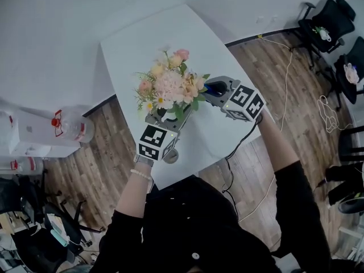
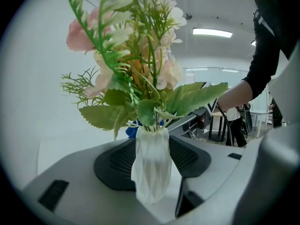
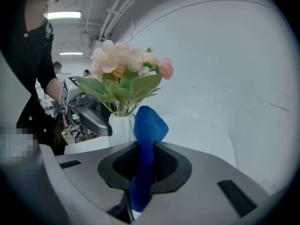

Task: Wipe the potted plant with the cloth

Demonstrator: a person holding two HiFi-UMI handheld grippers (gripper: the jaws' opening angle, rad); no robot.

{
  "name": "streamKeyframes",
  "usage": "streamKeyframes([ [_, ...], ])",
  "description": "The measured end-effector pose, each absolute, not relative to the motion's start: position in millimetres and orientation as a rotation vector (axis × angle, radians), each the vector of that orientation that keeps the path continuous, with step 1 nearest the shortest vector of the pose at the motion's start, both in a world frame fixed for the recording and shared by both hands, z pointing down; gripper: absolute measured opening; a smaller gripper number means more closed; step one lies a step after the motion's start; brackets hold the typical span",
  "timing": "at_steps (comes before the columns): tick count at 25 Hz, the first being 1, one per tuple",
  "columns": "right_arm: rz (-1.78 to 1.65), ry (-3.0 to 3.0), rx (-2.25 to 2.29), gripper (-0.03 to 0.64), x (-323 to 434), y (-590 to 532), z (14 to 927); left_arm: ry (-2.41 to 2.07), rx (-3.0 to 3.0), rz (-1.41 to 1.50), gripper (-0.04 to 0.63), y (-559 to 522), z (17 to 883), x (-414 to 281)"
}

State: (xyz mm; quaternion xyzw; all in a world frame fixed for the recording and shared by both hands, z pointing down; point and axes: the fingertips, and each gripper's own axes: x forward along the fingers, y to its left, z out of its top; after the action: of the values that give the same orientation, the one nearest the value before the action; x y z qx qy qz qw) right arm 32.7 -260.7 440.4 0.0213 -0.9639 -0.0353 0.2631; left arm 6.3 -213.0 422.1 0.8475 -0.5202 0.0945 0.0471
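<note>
The left gripper (image 2: pixel 152 162) is clamped on the white vase (image 2: pixel 151 172) of the potted plant (image 1: pixel 170 87): in the left gripper view both dark pads (image 2: pixel 117 165) press the vase's faceted sides, with the jaws standing fairly wide around it and the vase upright between them. Green leaves and pale pink, peach and cream flowers spread above the jaws toward 12 o'clock. In the head view this gripper reaches the plant from about 7 o'clock, its marker cube just below the blooms. The right gripper (image 3: pixel 145 165) holds the blue cloth (image 3: pixel 147 135) with its jaws narrow, nearly together on the fabric. The cloth rises from the pads as a folded strip whose rounded top stands at 12 o'clock, in front of the vase's right side and under the lowest leaves. Whether it touches the vase or the leaves I cannot tell. In the head view the right gripper sits at 3 o'clock of the flowers, just beside the outer leaves, with the cloth showing dark blue between jaws and foliage. The plant stands on the white table (image 1: pixel 170 36), near its middle. Beyond the table lies wood flooring: a clear water jug with a red cap (image 1: pixel 71 127) at 9 o'clock, black office chairs (image 1: pixel 327 19) at 2 o'clock, and a pale cable (image 1: pixel 284 78) trailing across the boards at 3 o'clock.
</note>
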Motion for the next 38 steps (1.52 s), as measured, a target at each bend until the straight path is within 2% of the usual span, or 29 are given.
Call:
streamKeyframes([
  [9,-0.172,-2.489,-0.183,0.08,19.1,-241.8,459.6,-1.563,2.605,0.293,0.239,-212.3,420.4,6.2],
  [23,-0.017,-2.381,-0.049,0.08,24.9,-241.4,528.4,-1.487,2.658,0.288,0.239,-212.8,420.4,4.2],
  [31,0.237,-2.374,0.2,0.081,30.5,-236.6,563.0,-1.433,2.686,0.297,0.239,-212.0,421.1,2.3],
  [38,0.62,-2.375,0.539,0.081,35.2,-237.6,577.6,-1.391,2.712,0.305,0.239,-213.9,421.8,1.1],
])
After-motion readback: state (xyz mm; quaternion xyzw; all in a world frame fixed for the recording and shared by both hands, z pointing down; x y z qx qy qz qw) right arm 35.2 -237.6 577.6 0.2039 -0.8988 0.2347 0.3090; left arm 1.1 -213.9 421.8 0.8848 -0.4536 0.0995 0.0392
